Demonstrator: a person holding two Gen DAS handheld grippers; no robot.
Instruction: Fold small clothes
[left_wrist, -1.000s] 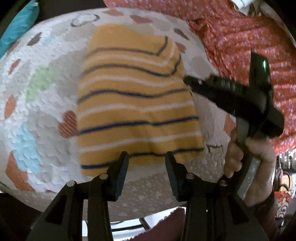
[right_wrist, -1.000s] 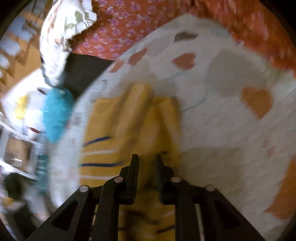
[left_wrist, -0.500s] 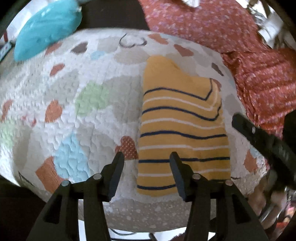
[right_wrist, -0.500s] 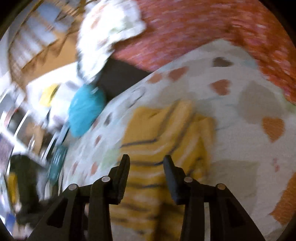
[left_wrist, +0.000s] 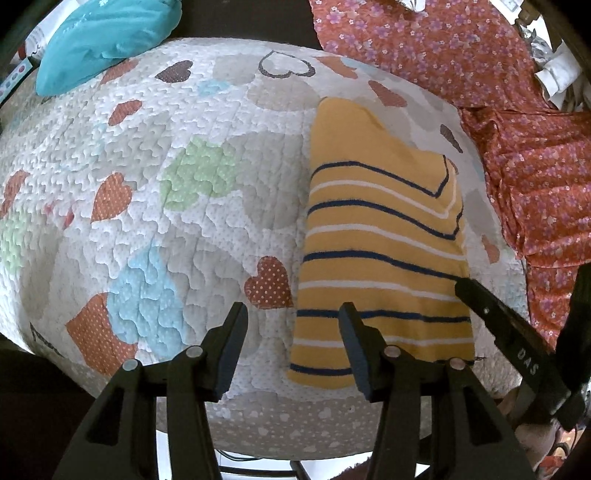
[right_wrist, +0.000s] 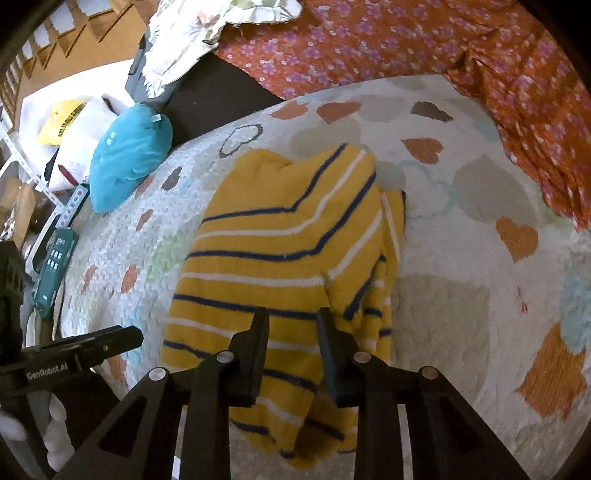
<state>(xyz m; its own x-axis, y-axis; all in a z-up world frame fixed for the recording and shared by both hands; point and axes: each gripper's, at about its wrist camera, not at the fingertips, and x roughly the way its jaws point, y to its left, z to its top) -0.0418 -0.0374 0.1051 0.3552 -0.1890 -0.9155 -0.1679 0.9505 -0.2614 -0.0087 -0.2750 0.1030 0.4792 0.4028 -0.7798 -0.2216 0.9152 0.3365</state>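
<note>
A small yellow sweater (left_wrist: 380, 240) with navy and white stripes lies folded into a narrow block on the heart-patterned quilt (left_wrist: 155, 206). It also shows in the right wrist view (right_wrist: 280, 258). My left gripper (left_wrist: 293, 317) is open and empty above the sweater's near left edge. My right gripper (right_wrist: 291, 321) is open and empty just above the sweater's near end; it also shows in the left wrist view (left_wrist: 506, 325) at the sweater's right edge.
A teal cushion (left_wrist: 103, 37) lies at the quilt's far left corner. An orange-red floral cloth (left_wrist: 517, 129) covers the far right. A remote control (right_wrist: 55, 269) and bags (right_wrist: 70, 122) lie beyond the quilt's left edge.
Both grippers have pulled back from the sweater, and the jaws of both have opened wider. The sweater lies still in its folded shape.
</note>
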